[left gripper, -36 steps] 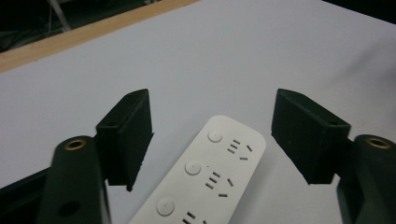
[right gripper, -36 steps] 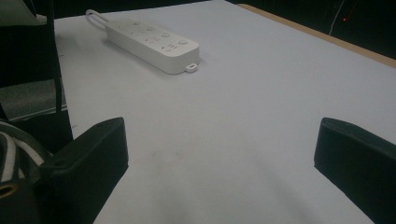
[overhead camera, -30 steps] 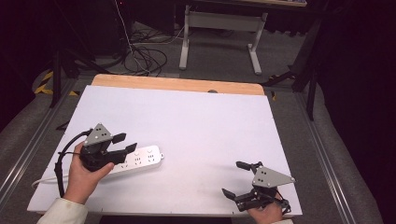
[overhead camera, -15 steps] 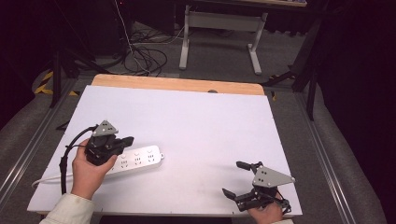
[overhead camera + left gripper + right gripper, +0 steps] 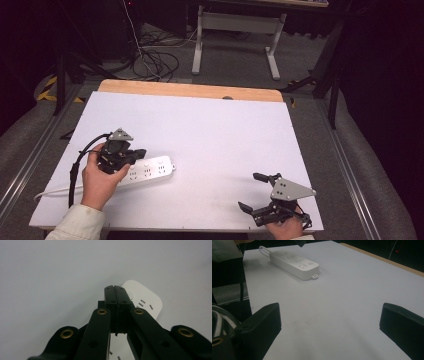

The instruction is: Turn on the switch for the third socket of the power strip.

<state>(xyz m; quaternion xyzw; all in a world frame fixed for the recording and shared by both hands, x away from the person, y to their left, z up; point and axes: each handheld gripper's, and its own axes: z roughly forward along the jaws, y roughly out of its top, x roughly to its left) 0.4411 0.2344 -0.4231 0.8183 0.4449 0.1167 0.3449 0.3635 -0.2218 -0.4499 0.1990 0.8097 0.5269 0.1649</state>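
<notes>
While the left hand (image 5: pixel 98 181) holds it near the left side of the white table (image 5: pixel 210 130), the left claw (image 5: pixel 141 152) sits low over a white power strip (image 5: pixel 150 170). From its own camera, its two black jaws are pressed flat together, with no gap between them. Nothing is caught in them. The tips rest over the top of the strip, and the rounded end of the strip with its small slots pokes out just past them and to their right. It is hard to tell if the tips touch the strip or only float just above it. A black cable (image 5: pixel 75 167) loops out behind this claw. A thin white cord (image 5: pixel 52 191) runs from the strip, away from the claw, toward the table's left edge.

Far across the table sits the right claw (image 5: pixel 252 191), held by the right hand (image 5: pixel 284 230) at the near edge. Its jaws are spread wide apart, and only bare table lies between them. It holds nothing. From its own camera, the power strip (image 5: pixel 293 262) lies well ahead of the jaws and off to their left, with the cord curling out of its far end.
</notes>
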